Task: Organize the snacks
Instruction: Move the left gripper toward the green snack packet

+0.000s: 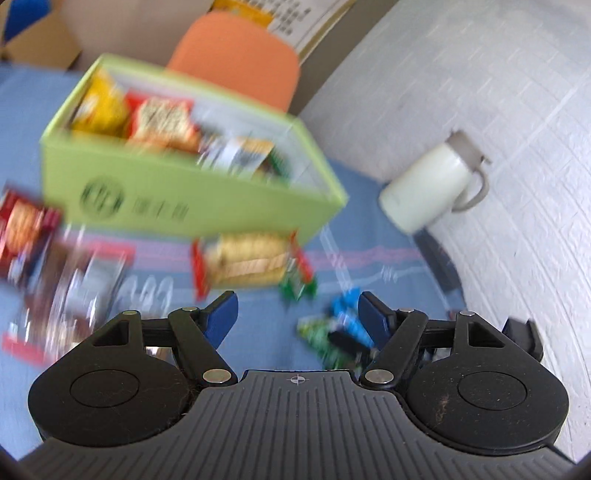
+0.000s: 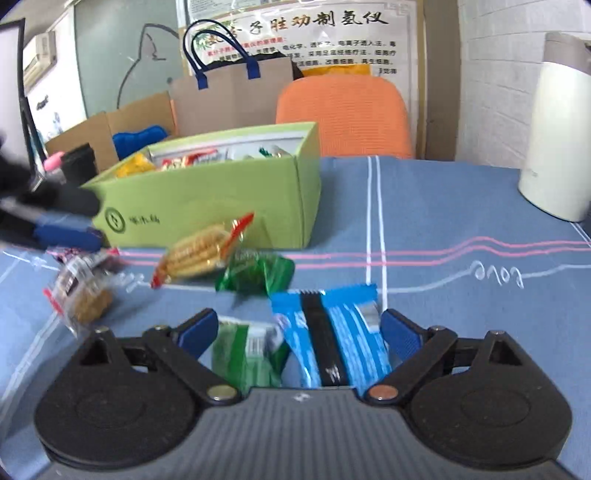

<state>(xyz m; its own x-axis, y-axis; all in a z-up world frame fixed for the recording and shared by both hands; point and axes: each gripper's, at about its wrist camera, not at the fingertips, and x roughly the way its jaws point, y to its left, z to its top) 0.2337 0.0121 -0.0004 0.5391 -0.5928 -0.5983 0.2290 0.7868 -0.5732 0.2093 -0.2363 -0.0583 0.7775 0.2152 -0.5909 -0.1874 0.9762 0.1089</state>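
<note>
The green box (image 2: 221, 192) is the reference landmark. It stands open on the blue tablecloth (image 2: 461, 206) and already contains several snack packets, among them a yellow packet (image 1: 98, 107) and a red cracker packet (image 1: 162, 122) at one end.

Right wrist view: the right gripper (image 2: 299, 332) has its jaws spread wide, nothing pressed by the pads. Between the jaws lie a blue wrapper (image 2: 332, 332) and a green wrapper (image 2: 243, 350), flat on the cloth in front of the box. Nearer the box front lie a cookie pack (image 2: 199, 254) and a second green candy bag (image 2: 258, 273), just beside each other. A clear biscuit pack (image 2: 81, 291) lies further left of them. The left gripper (image 2: 55, 221) enters this view at the left edge, close to the box's front corner.

Left wrist view: heavily blurred. The left gripper (image 1: 295, 317) has its jaws apart with bare cloth between them. This view alone shows red packets (image 1: 26, 229) on the cloth left of the box front, and the box contents from above.

Surface and room: the cloth carries white and pink lines. A white jug (image 1: 432, 188) stands on the table well right of the box, against a white brick-pattern wall (image 1: 498, 74). Behind the box are an orange chair (image 2: 343, 114), a brown paper bag (image 2: 229, 99) with blue handles, a cardboard carton (image 2: 110, 125) and a wall poster (image 2: 303, 33).
</note>
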